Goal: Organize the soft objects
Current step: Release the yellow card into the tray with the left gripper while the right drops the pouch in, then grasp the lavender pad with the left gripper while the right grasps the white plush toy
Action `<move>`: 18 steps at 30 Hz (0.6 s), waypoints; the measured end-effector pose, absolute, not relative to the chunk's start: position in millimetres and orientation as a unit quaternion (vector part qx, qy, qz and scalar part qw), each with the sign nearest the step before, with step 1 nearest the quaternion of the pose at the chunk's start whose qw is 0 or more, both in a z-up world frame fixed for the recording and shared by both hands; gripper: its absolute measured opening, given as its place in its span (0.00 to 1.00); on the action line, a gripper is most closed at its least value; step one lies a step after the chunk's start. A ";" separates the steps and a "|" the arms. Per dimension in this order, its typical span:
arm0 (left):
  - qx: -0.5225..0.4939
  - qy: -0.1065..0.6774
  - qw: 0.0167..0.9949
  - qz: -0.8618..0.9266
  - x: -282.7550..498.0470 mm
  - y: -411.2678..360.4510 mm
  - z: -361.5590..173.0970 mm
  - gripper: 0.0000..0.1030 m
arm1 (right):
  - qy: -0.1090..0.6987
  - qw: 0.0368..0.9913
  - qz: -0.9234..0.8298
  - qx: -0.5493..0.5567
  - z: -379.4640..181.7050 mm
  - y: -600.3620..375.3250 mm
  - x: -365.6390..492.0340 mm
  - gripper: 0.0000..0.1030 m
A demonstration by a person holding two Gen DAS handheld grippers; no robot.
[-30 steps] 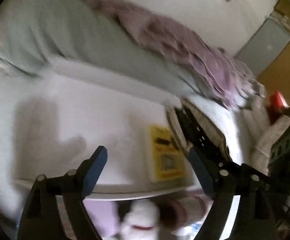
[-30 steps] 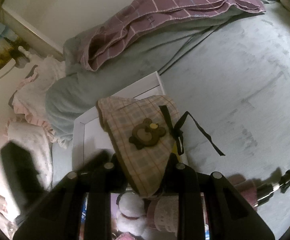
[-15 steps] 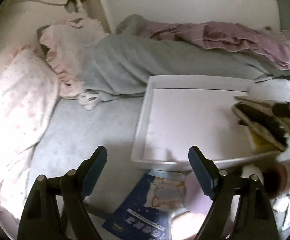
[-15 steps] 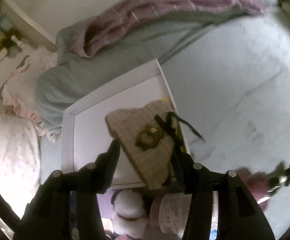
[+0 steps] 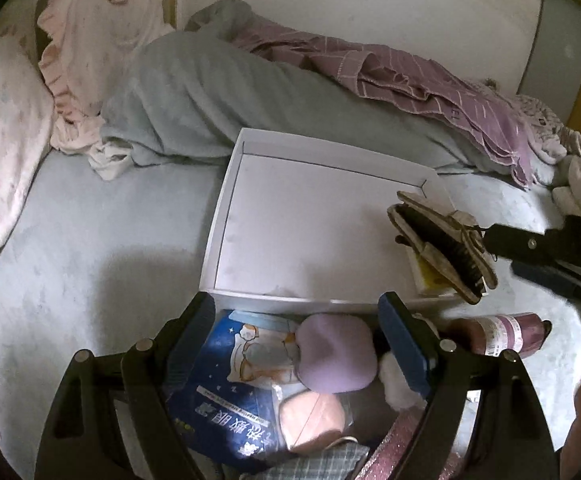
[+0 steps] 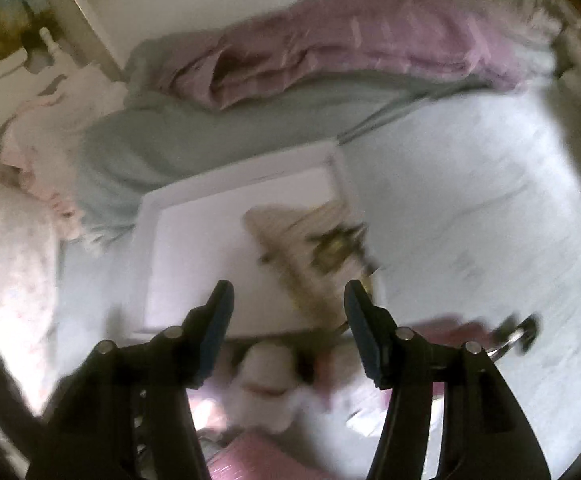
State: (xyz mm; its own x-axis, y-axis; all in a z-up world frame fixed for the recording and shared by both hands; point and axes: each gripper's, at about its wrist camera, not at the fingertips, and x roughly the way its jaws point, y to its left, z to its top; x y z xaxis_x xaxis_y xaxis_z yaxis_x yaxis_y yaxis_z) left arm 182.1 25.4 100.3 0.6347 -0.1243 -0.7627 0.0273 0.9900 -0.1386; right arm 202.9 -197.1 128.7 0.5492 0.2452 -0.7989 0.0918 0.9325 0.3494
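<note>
A plaid fabric pouch (image 5: 442, 248) with a dark bear patch lies in the white tray (image 5: 226, 216), in the tray's right corner toward 3 o'clock in the left wrist view, draped over a yellow card (image 5: 430, 278) at the tray's near right edge. In the blurred right wrist view the same pouch (image 6: 310, 248) sits just ahead of the right gripper (image 6: 288, 312), whose jaws stand wide apart with nothing between them. From the left wrist view that gripper's dark body enters at 3 o'clock, its tip just beside the pouch; whether they touch cannot be told.

The left gripper (image 5: 300, 336) hovers at 6 o'clock over a heap of soft things just outside the tray's near rim, its jaws spread apart and holding nothing. Between its blue pads lie a lilac cushion (image 5: 336, 356) and a blue packet (image 5: 226, 392) with white print; a pink pad (image 5: 310, 420) sits below the cushion, and a white plush piece (image 5: 396, 380) shows behind the right finger. A maroon folded umbrella (image 5: 494, 334) lies at 4 o'clock, near the tray's corner.

The tray rests on a pale blue bed (image 5: 70, 272). Beyond it, toward 12 o'clock, a grey-blue blanket (image 5: 210, 96) is bunched up with a purple checked quilt (image 5: 430, 84) on top. A frilled pink pillow (image 5: 86, 52) leans at 10 o'clock.
</note>
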 end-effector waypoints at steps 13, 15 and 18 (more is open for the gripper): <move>-0.137 0.486 0.858 -0.094 187.8 48.0 88.6 0.81 | 0.546 0.796 0.093 0.245 116.9 -185.8 188.0 0.52; -0.142 0.492 0.853 -0.102 188.4 48.1 87.2 0.81 | 0.554 0.794 0.092 0.233 114.2 -181.3 188.5 0.52; -0.153 0.506 0.840 -0.117 190.8 49.1 83.6 0.81 | 0.571 0.781 0.104 0.232 109.0 -175.8 190.9 0.51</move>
